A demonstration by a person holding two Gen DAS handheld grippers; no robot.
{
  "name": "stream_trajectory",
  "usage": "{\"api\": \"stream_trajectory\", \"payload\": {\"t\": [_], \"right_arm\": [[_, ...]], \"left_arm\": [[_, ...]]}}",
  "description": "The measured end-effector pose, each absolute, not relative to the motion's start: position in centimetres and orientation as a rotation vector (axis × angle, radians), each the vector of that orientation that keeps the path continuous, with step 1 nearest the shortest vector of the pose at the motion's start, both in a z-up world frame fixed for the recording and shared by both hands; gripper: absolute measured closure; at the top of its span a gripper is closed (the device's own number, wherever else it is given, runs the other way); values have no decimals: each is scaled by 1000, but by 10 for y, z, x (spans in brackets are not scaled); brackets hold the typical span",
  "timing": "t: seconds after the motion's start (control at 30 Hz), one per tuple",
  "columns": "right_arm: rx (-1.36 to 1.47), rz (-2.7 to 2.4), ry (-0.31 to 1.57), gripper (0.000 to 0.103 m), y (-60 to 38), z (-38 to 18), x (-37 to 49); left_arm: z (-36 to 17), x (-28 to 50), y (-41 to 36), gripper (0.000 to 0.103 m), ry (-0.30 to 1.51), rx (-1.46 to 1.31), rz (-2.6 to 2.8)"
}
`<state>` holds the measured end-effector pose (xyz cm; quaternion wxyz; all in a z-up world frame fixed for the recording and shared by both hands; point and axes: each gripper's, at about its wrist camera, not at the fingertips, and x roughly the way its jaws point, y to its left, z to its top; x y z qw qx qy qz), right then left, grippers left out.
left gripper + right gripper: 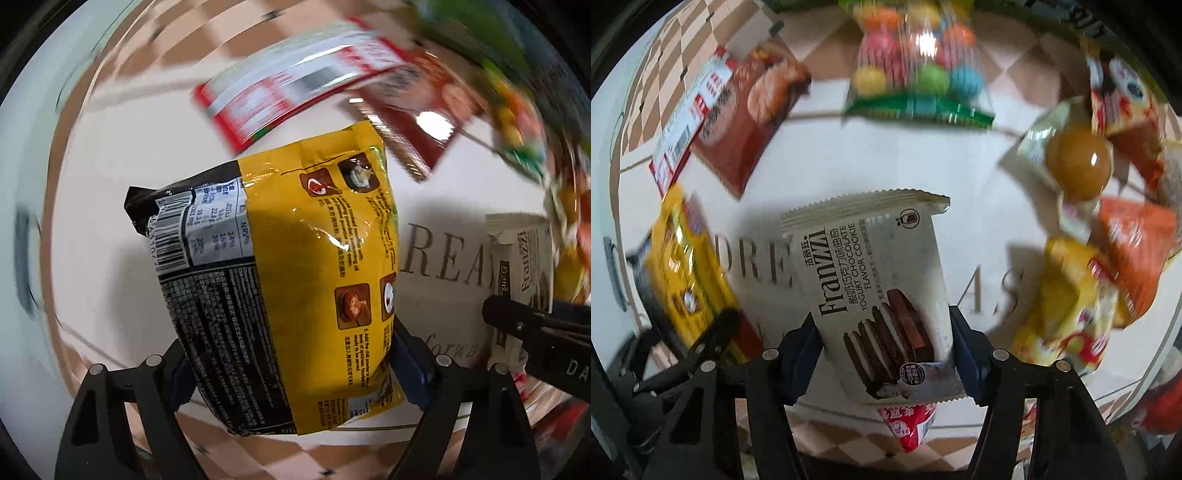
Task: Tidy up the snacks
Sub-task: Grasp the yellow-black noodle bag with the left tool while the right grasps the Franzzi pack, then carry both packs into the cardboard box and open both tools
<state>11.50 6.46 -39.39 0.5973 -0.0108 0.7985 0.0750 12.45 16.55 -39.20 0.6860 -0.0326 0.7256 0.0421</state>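
My left gripper (291, 369) is shut on a yellow and black noodle packet (280, 280) and holds it above the white mat (110, 155). My right gripper (882, 354) is shut on a cream Franzzi cookie packet (882, 288) and holds it above the same mat (982, 206). In the left wrist view the right gripper (539, 332) with the Franzzi packet (524, 254) shows at the right. In the right wrist view the yellow packet (687, 273) shows at the left.
A brown biscuit packet (738, 122), a bag of coloured balls (916, 70), a clear packet with a brown ball (1075, 166), orange (1137, 251) and yellow (1067, 310) packets and a red packet (908, 424) lie on the mat. A checkered floor surrounds it.
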Motion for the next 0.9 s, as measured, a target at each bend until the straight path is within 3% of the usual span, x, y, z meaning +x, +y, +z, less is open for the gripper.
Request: {"api": "stream_trajectory", "payload": {"t": [0.23,0.4,0.9], "right_arm": [[-11,153,1834,32,64,-393,104],[-27,120,1801,35,74,-398,113],[68,240,1659,39,55,-328,81]], "left_arm": [[-407,124,188,13,1632,-132,65],[-418,122,198,17,1605,-138,67],[-322,84,205,17,1452,-79,77]]}}
